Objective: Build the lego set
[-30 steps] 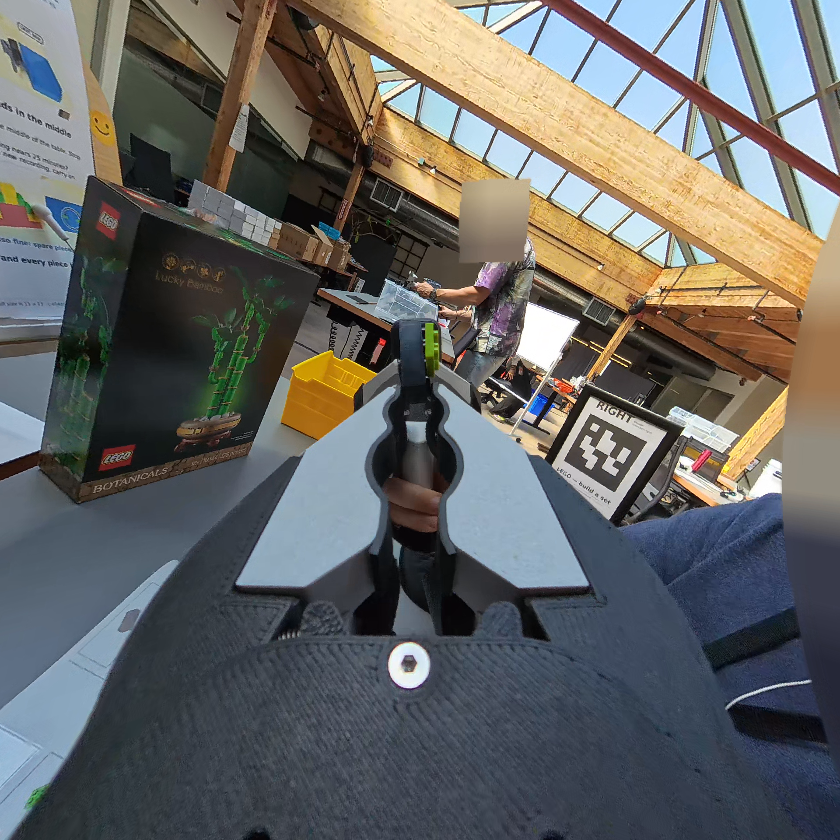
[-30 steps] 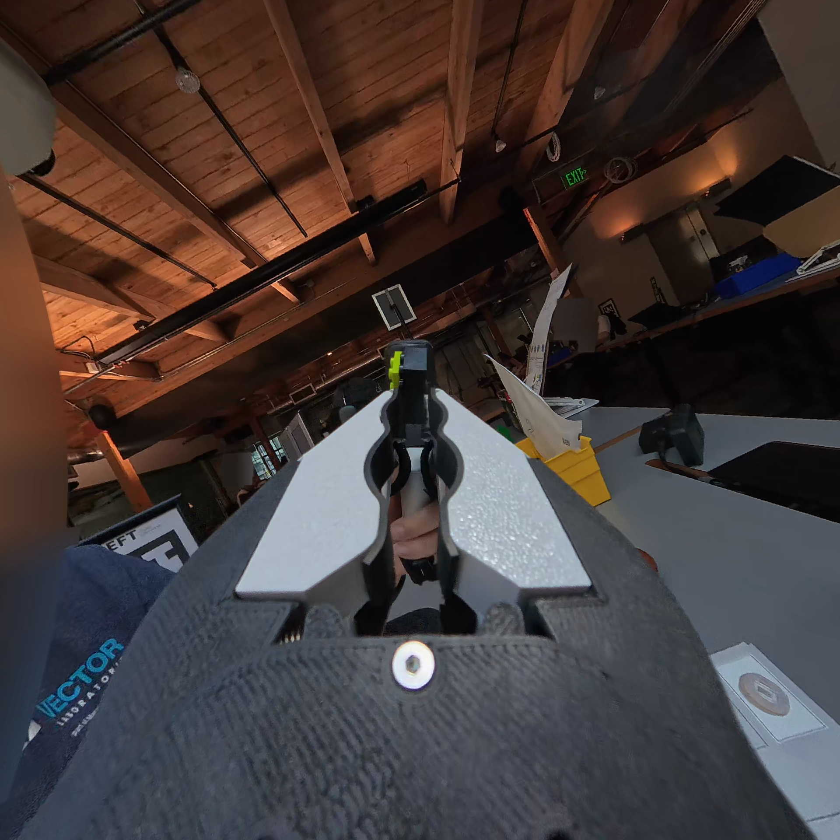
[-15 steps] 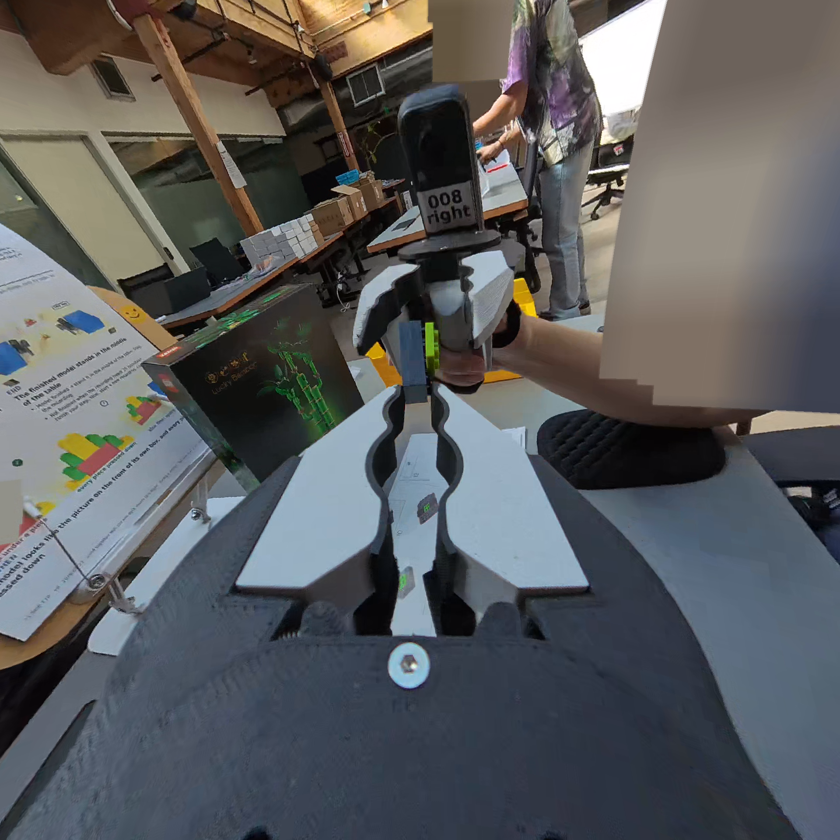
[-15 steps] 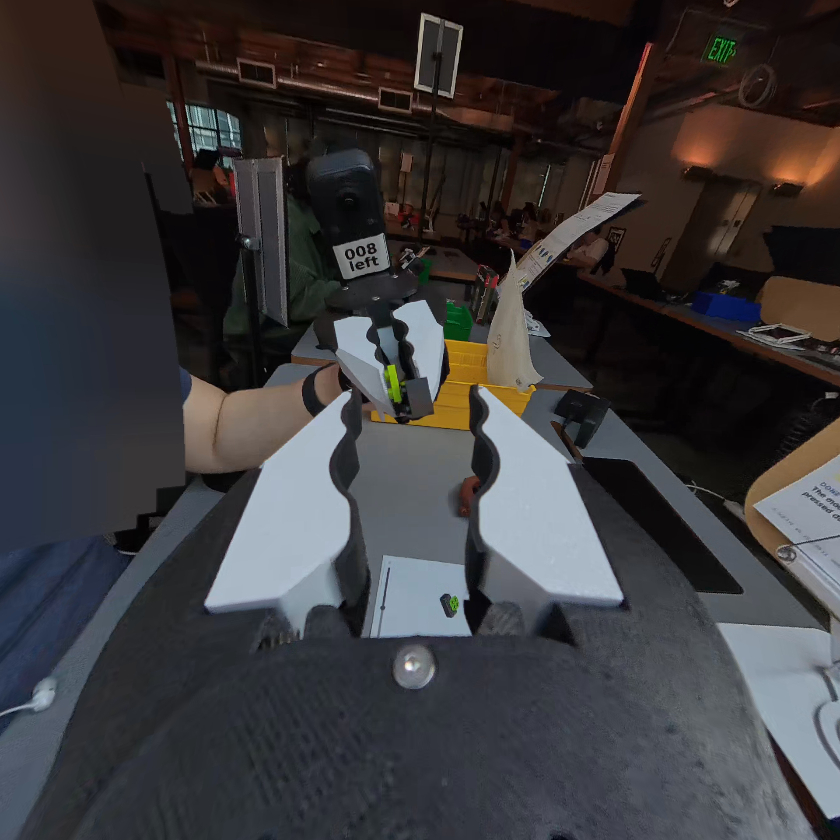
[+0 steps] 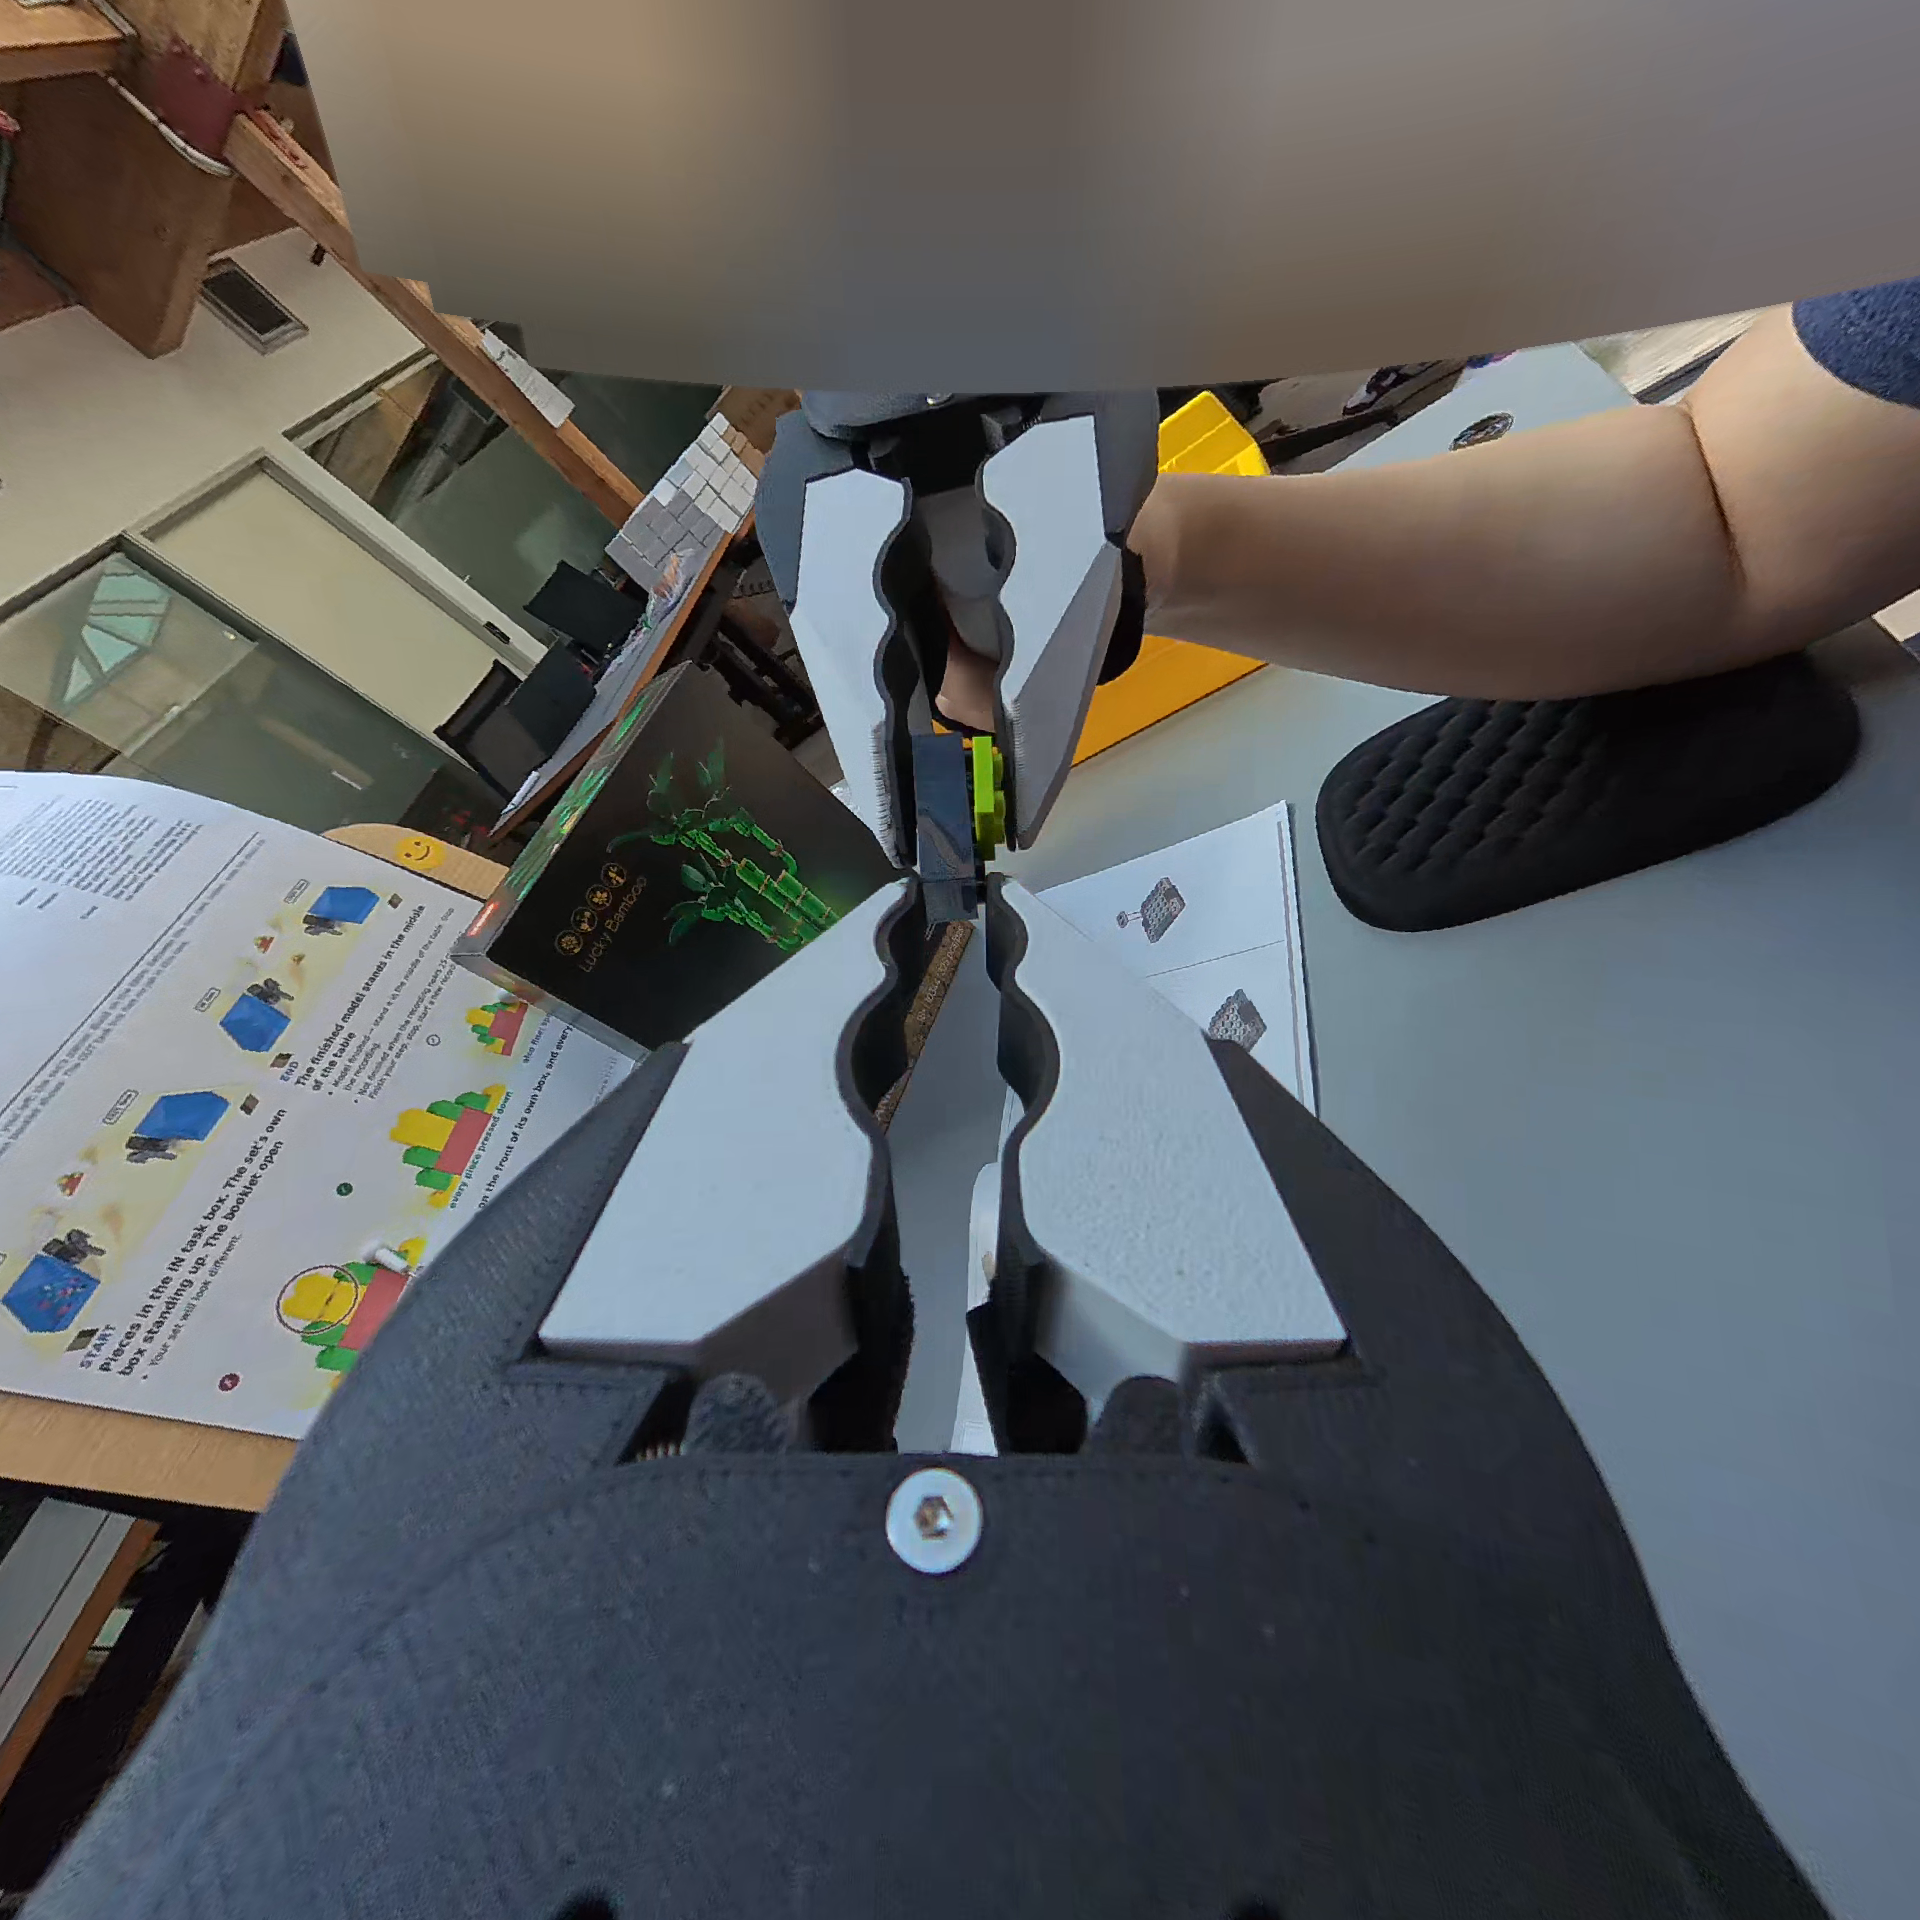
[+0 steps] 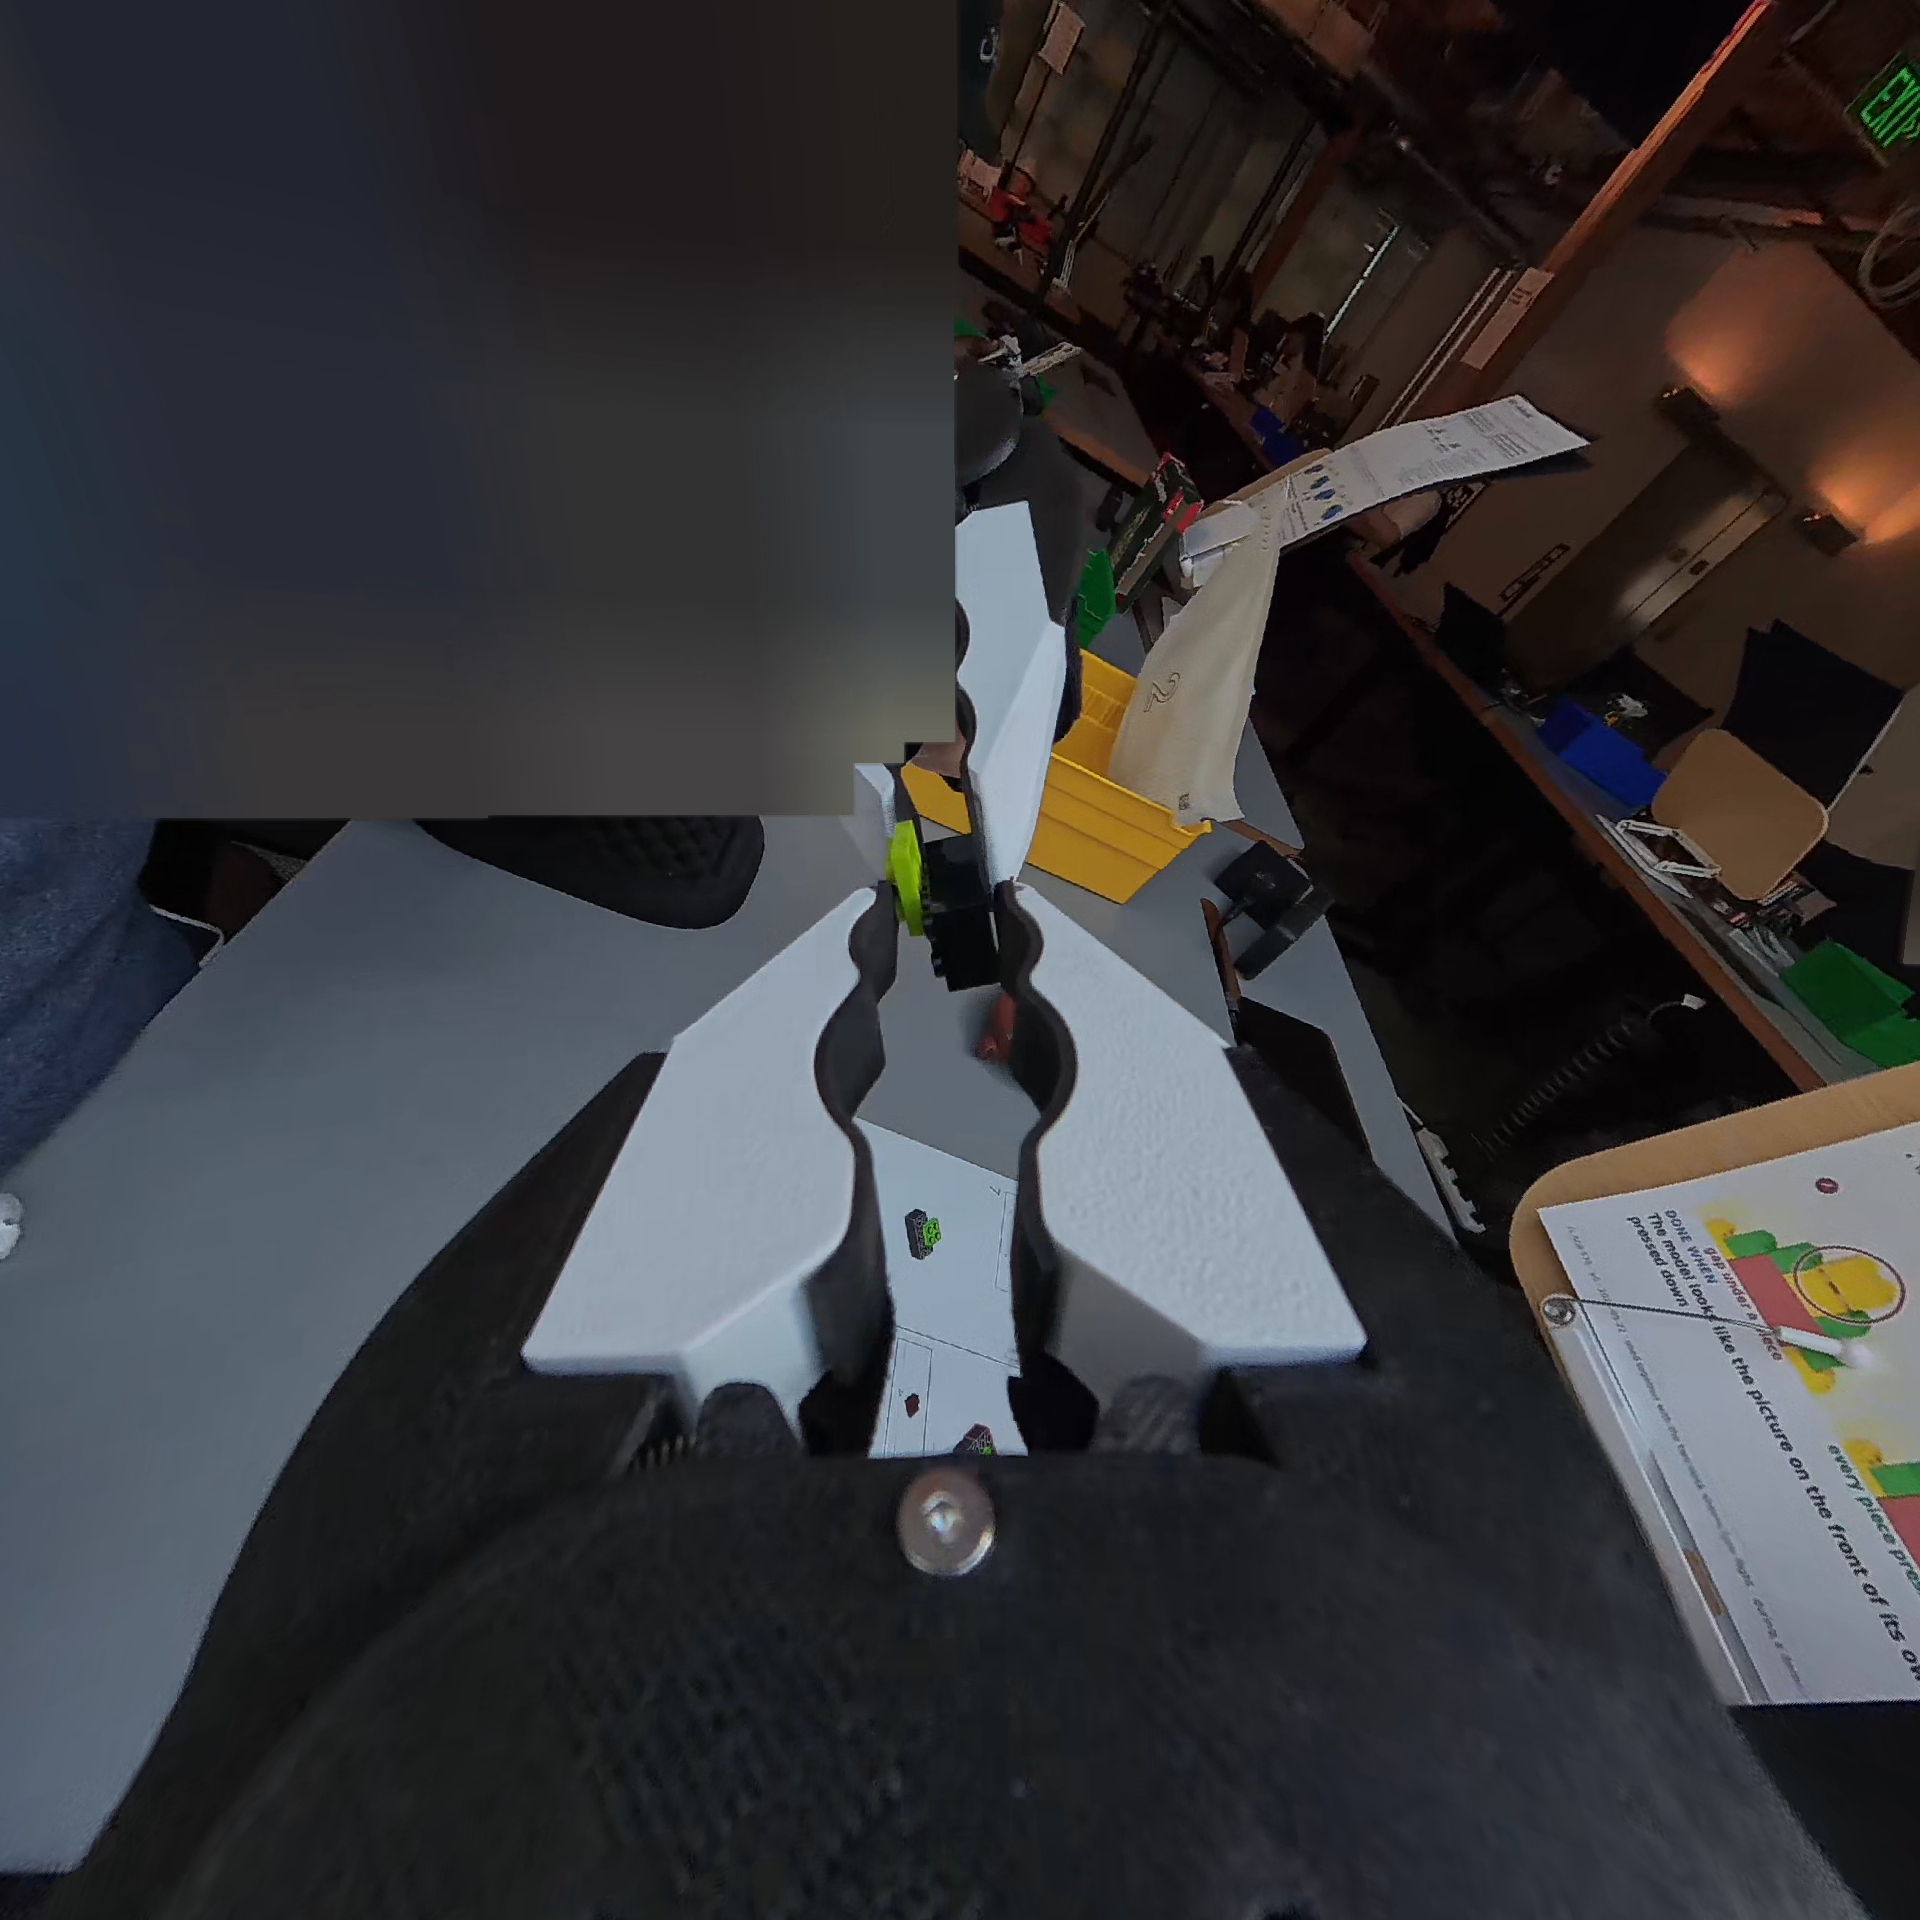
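Observation:
A small lego assembly, a dark block [image 5: 943, 810] with a lime plate [image 5: 987, 795] on its side, hangs in the air above the grey table [image 5: 1610, 1143]. My left gripper [image 5: 951, 888] is shut on its near end. My right gripper [image 5: 961, 847] comes from the opposite side, with its fingers closed on the block and the plate. In the right wrist view, the assembly [image 6: 951, 909] sits between the tips of my right gripper [image 6: 943, 902]. One white finger [image 6: 1013, 707] of the left gripper shows above it. The rest is behind a blurred patch.
A black lego box [image 5: 675, 894] stands at the left. An open booklet [image 5: 1195, 935] lies under the grippers, beside a black pad [image 5: 1579, 790]. A yellow bin [image 6: 1091, 821], a black device [image 6: 1268, 894] and a small reddish piece [image 6: 992, 1029] are beyond. Instruction sheets [image 5: 208, 1091] stand on boards. The tips of both grippers are at nearly the same place.
Both grippers tipped down from pointing up at the ceiling to over the table. The right gripper was open and apart half a second ago. It has since closed on the assembly the left holds.

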`<state>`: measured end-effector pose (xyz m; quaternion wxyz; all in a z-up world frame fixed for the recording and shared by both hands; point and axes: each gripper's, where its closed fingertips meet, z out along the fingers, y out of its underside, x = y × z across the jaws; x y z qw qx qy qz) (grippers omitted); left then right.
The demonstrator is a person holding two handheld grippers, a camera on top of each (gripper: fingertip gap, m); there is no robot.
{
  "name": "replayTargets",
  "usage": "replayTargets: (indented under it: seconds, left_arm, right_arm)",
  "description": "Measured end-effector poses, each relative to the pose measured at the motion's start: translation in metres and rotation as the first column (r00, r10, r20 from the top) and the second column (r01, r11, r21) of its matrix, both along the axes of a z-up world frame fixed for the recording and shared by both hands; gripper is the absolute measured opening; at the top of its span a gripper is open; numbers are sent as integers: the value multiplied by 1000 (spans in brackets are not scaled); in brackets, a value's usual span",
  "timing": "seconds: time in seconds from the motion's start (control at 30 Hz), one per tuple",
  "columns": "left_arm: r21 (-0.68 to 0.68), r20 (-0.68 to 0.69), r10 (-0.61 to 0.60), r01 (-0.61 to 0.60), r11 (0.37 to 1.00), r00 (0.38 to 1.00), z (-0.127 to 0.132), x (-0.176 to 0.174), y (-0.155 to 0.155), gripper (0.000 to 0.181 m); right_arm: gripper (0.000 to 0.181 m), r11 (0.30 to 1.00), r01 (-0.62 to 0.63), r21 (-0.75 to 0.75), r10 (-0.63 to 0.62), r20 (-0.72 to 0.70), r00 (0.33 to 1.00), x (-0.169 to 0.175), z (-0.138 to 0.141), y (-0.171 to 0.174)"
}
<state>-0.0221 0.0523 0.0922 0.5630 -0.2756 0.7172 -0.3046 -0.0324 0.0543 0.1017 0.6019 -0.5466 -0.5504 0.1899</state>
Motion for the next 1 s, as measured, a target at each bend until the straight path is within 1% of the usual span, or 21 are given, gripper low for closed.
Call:
replayTargets:
  seconds: [0.23,0.43,0.63,0.73,0.9,1.0]
  left_arm:
    - [131,20,23,-25,991,1000,5,-7,-11,9]
    - [154,51,28,-36,987,998,12,-10,-16,9]
    - [179,77,47,-60,982,996,16,-11,-19,9]
    - [193,73,70,-83,978,995,15,-10,-17,9]
    - [169,77,95,-107,980,992,16,-8,-12,9]
    - [157,66,118,-127,979,991,14,-5,-7,9]
  right_arm:
    - [16,987,-28,156,20,55,998,-7,5,-13]
    - [16,978,-30,209,21,44,999,-11,12,-18]
    - [16,980,-57,191,58,2,998,-12,15,-21]
    - [16,982,-55,181,56,-1,998,-11,14,-19]
    - [18,989,-50,141,57,-50,997,-8,15,-13]
    - [18,989,-41,145,51,-66,997,-6,15,-9]
